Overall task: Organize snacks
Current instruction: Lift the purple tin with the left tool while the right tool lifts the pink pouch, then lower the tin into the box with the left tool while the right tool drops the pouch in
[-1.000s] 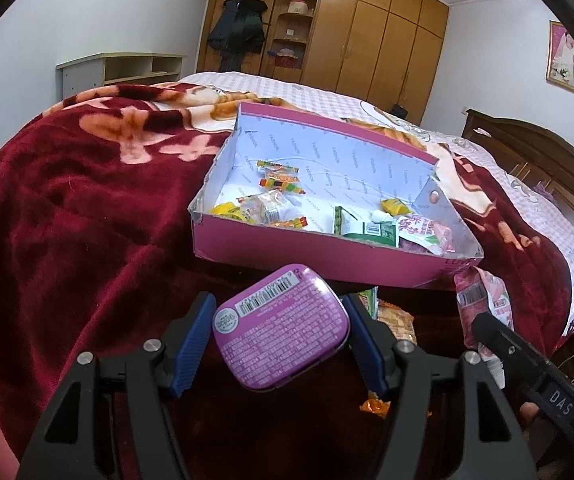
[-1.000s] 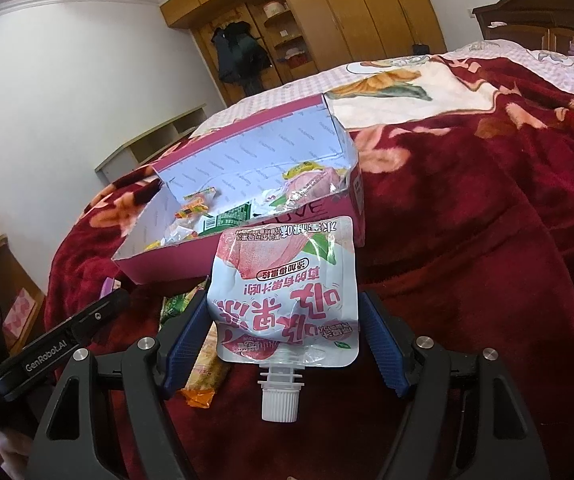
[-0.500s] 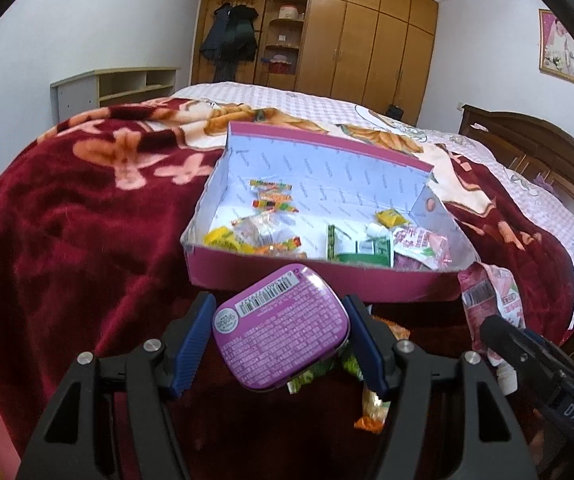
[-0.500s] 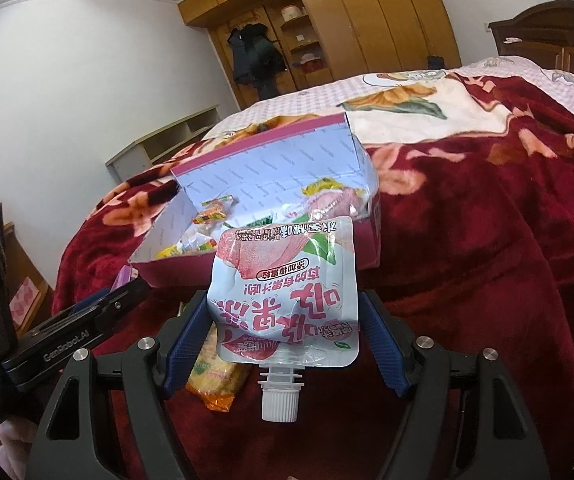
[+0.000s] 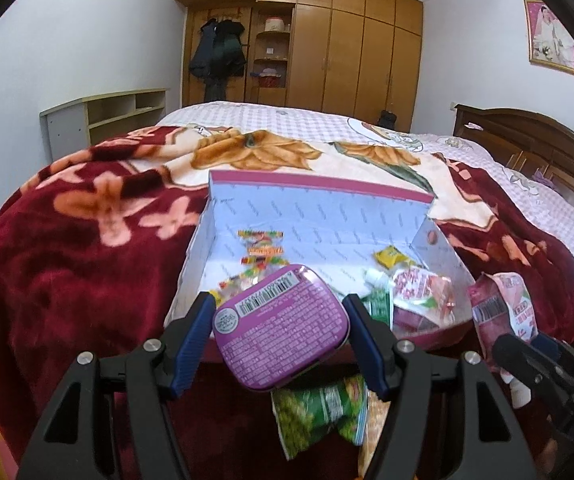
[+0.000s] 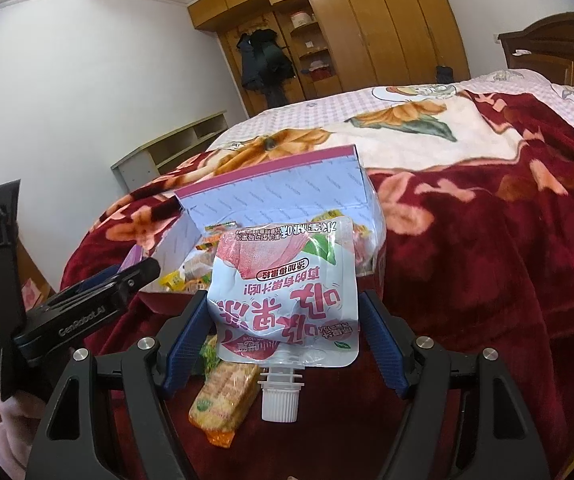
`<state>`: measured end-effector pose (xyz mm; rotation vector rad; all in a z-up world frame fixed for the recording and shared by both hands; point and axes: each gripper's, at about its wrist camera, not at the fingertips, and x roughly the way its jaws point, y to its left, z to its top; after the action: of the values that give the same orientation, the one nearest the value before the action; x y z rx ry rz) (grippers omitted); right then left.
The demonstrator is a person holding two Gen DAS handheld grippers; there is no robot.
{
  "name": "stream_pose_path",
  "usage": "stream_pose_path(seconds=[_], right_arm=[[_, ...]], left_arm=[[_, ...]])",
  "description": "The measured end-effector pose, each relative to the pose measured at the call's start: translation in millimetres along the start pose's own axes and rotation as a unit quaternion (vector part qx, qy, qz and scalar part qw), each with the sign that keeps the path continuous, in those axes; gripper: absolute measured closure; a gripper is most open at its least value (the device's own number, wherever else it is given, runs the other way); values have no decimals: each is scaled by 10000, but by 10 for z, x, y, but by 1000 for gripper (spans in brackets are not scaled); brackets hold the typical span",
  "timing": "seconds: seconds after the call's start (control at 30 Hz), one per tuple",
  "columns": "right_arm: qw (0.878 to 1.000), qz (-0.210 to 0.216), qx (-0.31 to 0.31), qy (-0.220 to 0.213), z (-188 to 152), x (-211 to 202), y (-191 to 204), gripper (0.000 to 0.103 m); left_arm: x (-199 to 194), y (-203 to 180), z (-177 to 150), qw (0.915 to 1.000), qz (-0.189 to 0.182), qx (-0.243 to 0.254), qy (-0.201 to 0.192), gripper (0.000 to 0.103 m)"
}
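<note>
We see a purple tin (image 5: 283, 328), barcode side up, gripped above the open pink box (image 5: 327, 216) of wrapped sweets on the bed, while a peach jelly pouch (image 6: 287, 296) hangs upside down, white cap lowest, beside it.

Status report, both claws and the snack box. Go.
Left claw shut on purple metal tin. Right claw shut on pink-and-white spouted jelly pouch. Pink open cardboard box ahead, part filled. Nothing blocking it.
</note>
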<state>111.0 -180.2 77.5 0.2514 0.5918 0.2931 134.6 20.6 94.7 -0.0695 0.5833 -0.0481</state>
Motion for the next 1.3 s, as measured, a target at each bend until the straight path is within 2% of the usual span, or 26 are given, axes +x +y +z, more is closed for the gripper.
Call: stream_pose_path(seconds=[0.17, 0.47, 0.63, 0.8, 1.3], right_arm=[[10000, -23, -73, -29, 93, 40, 16, 28], [9998, -68, -212, 0, 241, 128, 8, 27], [9995, -94, -291, 18, 343, 211, 18, 27], [9989, -125, -443, 38, 448, 331, 60, 27], [9981, -203, -538, 238, 651, 845, 25, 27]], left_arm=[[132, 15, 132, 9999, -165, -28, 38, 34], [303, 7, 358, 9996, -234, 135, 8, 34], [465, 9, 429, 9996, -208, 145, 90, 34], [625, 74, 455, 9999, -79, -49, 145, 34], [1007, 150, 547, 9989, -115, -162, 418, 34]])
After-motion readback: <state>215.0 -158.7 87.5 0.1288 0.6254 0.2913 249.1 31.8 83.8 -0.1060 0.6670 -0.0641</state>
